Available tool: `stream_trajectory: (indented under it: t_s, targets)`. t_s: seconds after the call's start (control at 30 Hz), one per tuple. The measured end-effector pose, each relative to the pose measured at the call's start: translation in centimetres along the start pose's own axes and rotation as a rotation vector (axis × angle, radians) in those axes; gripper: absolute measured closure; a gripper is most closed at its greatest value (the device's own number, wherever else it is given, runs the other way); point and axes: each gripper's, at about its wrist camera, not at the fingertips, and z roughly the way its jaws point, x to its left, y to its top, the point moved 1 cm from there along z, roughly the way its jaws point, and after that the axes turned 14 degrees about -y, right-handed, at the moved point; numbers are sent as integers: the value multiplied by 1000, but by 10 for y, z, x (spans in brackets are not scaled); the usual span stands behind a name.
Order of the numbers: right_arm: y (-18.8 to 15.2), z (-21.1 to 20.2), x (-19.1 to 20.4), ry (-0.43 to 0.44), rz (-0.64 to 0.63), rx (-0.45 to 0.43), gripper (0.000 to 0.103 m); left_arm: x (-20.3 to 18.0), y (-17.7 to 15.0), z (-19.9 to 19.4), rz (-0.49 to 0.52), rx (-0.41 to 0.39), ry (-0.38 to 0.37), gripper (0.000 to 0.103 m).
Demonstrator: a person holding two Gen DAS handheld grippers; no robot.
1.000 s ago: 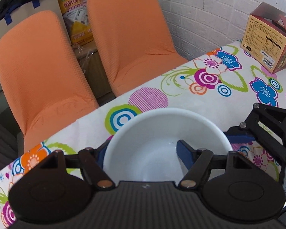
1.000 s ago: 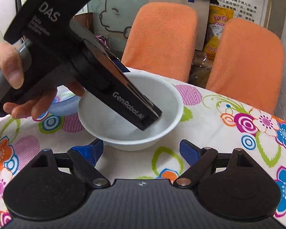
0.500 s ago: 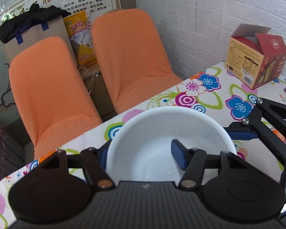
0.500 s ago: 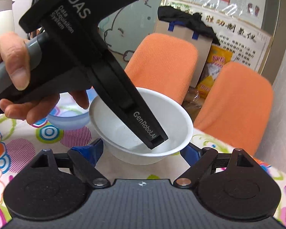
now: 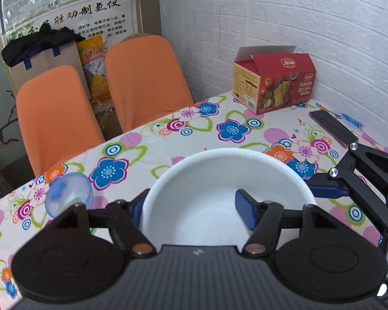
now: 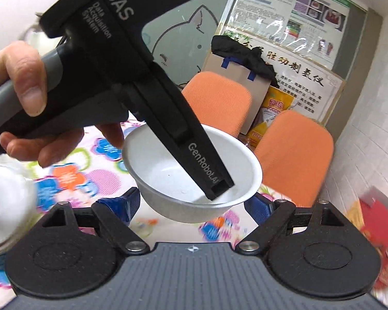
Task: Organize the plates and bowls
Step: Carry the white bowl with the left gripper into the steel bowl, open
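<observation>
Above the floral table [image 5: 152, 152] we see the white bowl [image 5: 219, 196] lifted clear, its wall clamped by the left gripper [image 5: 191, 206]: one blue pad inside, one outside against the rim. Its jaws have just been opening slightly, with the bowl wall between them. Our right gripper [image 6: 194, 205] stands wide, pads flanking the bowl's underside; contact cannot be confirmed. A hand [image 6: 31, 98] grips the left handle. One translucent blue bowl [image 5: 68, 193] rests on the table, left.
</observation>
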Motion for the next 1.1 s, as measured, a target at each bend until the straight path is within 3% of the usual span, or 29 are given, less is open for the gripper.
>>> stream_trajectory:
  t_s: [0.23, 0.5, 0.7, 1.0, 1.1]
  targets:
    - [-28, -52, 20, 3, 72, 54, 27, -32, -49, 1, 6, 29, -5, 36]
    - [-61, -50, 39, 47, 154, 147, 27, -27, -82, 30, 0, 89, 0, 36]
    - [-80, -44, 47, 59, 179, 179, 27, -30, -83, 34, 39, 81, -6, 34]
    - [-86, -43, 51, 74, 147, 204, 28, -27, -81, 27, 11, 69, -55, 27]
    - [-86, -45, 49, 80, 145, 207, 28, -25, -80, 21, 1, 52, -57, 20]
